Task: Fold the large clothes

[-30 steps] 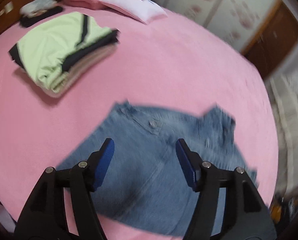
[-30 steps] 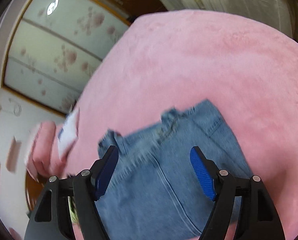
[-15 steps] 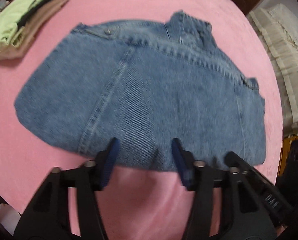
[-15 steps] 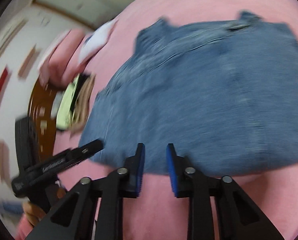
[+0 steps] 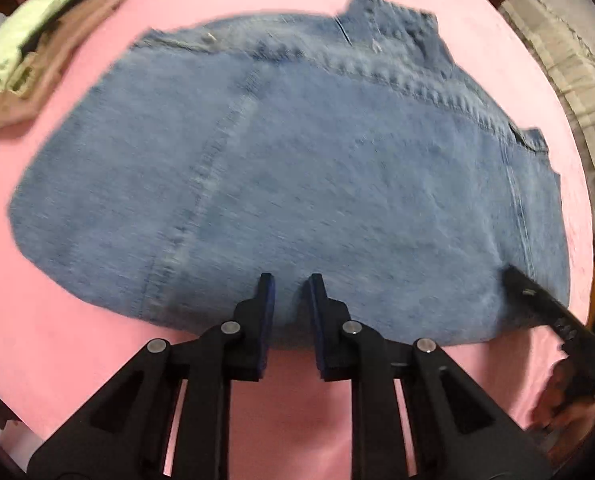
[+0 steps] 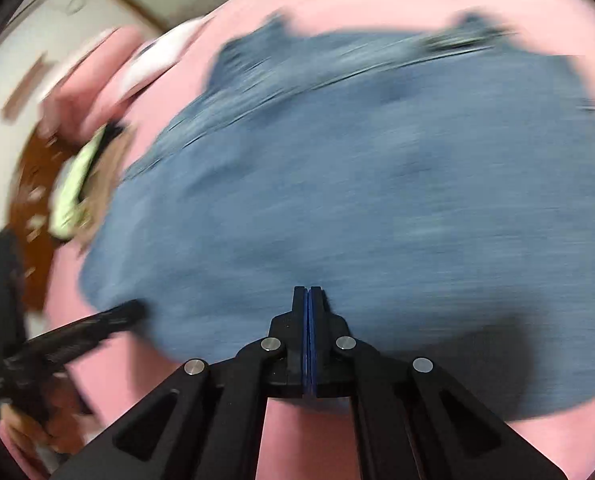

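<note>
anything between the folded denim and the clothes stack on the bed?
Only bare pink blanket separates the denim from the clothes stack; the left wrist view shows it.

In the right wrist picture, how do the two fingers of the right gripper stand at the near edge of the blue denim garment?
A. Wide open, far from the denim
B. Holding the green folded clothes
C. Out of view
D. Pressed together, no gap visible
D: the right gripper shows its blue pads pressed flat together at the near edge of the denim garment, while the left gripper has a small gap.
</note>
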